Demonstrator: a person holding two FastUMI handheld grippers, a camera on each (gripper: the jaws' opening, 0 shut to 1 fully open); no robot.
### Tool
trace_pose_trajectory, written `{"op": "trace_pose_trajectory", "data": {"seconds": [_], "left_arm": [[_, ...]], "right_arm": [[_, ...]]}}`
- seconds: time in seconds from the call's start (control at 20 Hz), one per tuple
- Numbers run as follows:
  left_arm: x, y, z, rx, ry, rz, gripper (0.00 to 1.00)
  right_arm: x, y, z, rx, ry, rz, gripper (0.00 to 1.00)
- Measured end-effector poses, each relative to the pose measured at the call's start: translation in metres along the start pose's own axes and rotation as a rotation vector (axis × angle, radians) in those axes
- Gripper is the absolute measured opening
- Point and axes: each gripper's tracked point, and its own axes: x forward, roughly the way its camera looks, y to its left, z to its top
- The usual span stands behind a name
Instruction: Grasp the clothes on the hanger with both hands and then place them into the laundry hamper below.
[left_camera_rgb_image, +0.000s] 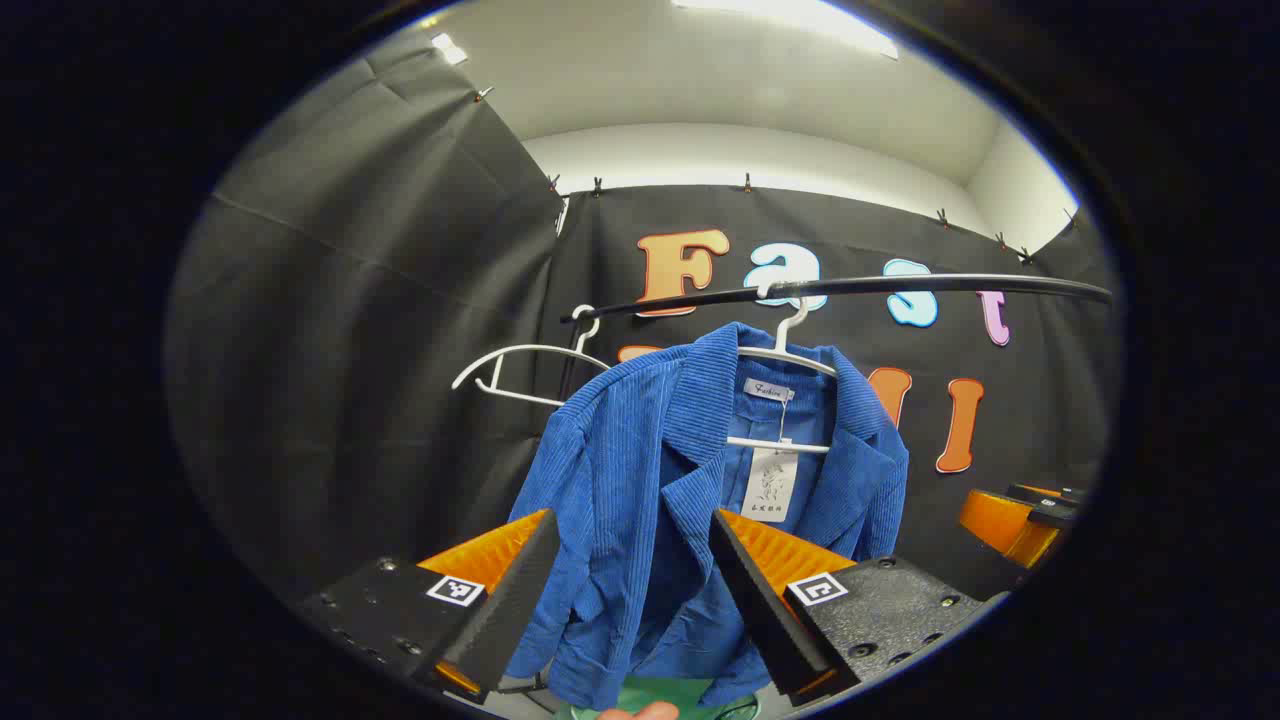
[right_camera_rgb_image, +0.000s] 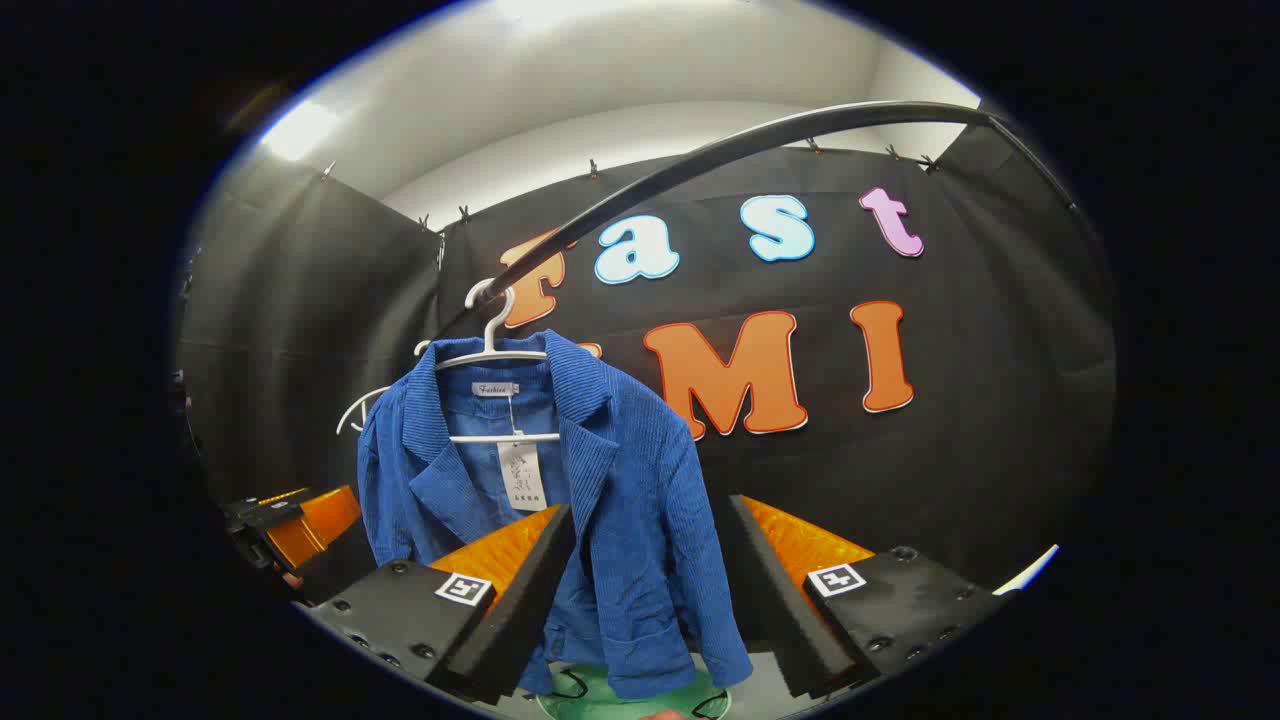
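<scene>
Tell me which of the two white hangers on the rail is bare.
The bare hanger at the rail's end, beside the booth's side wall; the other hanger carries the blue jacket.

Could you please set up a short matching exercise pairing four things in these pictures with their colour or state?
Things:
1. jacket
2. empty hanger
3. rail
4. hamper

Descriptions:
A. green, seen below the garment
B. blue corduroy, hanging with a paper tag
C. white, bare, hooked beside the garment
D. dark bar carrying the hooks

Pairs: 1-B, 2-C, 3-D, 4-A
</scene>
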Motion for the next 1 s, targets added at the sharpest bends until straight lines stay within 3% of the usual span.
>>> {"op": "trace_pose_trajectory", "data": {"seconds": [0.3,0.35,1.0], "left_arm": [[-0.004,0.009,0.003,-0.006,-0.009,0.017,0.92],[-0.004,0.011,0.002,-0.007,-0.007,0.020,0.92],[-0.005,0.020,0.012,0.005,-0.033,0.025,0.95]], "right_arm": [[0.001,-0.001,0.000,-0.005,-0.003,-0.006,0.92],[0.001,0.001,0.001,-0.008,-0.004,-0.003,0.99],[0.003,0.018,0.003,-0.026,-0.018,0.019,0.99]]}}
